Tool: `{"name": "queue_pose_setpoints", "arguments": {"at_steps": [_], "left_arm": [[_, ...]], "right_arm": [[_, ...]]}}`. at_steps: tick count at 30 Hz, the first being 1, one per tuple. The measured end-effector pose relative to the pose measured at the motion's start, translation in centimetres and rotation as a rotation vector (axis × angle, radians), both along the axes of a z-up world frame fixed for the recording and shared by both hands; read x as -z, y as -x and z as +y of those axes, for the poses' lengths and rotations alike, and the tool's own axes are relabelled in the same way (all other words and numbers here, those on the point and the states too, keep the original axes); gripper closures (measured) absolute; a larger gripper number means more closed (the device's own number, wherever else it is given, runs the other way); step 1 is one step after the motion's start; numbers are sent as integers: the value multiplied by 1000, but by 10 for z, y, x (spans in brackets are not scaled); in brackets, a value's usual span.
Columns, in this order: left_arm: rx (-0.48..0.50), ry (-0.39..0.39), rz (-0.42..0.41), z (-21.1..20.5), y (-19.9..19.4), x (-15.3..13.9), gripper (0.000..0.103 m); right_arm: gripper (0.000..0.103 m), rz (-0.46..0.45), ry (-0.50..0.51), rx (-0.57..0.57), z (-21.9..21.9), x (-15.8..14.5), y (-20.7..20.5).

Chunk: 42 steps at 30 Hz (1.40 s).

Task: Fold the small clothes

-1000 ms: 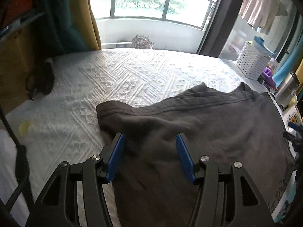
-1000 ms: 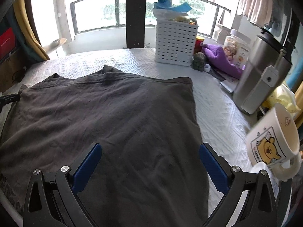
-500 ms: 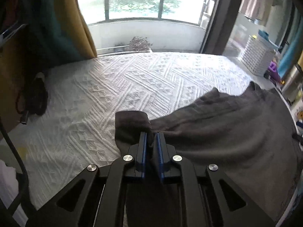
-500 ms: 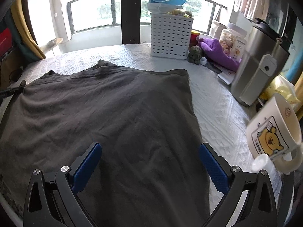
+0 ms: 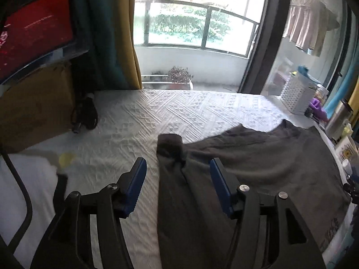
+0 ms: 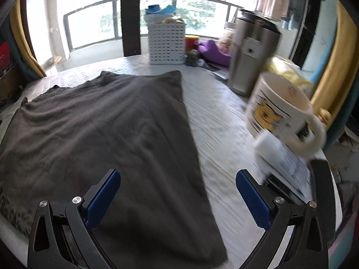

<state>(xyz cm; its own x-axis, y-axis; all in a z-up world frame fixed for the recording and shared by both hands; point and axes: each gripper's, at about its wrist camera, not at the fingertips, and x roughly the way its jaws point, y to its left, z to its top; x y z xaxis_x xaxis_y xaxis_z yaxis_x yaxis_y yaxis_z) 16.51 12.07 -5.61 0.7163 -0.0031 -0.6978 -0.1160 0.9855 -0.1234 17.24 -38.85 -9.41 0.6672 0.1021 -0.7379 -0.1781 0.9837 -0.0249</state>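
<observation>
Shirt [image 6: 101,134] flat; right edge beside bare bedspread [image 6: 224,121]; both grippers [image 5: 178,174] [image 6: 177,192] spread, empty.

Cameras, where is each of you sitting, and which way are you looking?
Left wrist: sits on the left gripper, facing over the left edge of the dark grey shirt toward the balcony window; only its open blue fingers show.
Right wrist: sits on the right gripper, facing over the shirt's right edge toward the cartoon mug; only its open fingers show.
Shared: shirt, white basket, white bedspread.
</observation>
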Motion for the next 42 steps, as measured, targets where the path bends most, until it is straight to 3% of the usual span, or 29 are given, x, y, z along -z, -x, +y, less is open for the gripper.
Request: {"name": "queue_pose_setpoints", "arguments": {"at_steps": [3, 16, 21, 26, 32, 42], "left_arm": [[12, 31, -12, -12, 17, 0, 44], [116, 21, -11, -61, 73, -3, 43], [143, 79, -7, -69, 91, 0, 43], [147, 80, 13, -74, 110, 8, 43], [117, 94, 45, -66, 121, 23, 43], [80, 121, 59, -50, 122, 35, 43]], "right_arm": [[0, -3, -15, 24, -12, 1, 16], [0, -29, -84, 58, -25, 9, 74], [0, -22, -108, 49, -22, 18, 88], [0, -5, -132, 30, -17, 28, 95], [0, 33, -234, 5, -16, 34, 96], [0, 47, -270, 13, -8, 32, 78]]}}
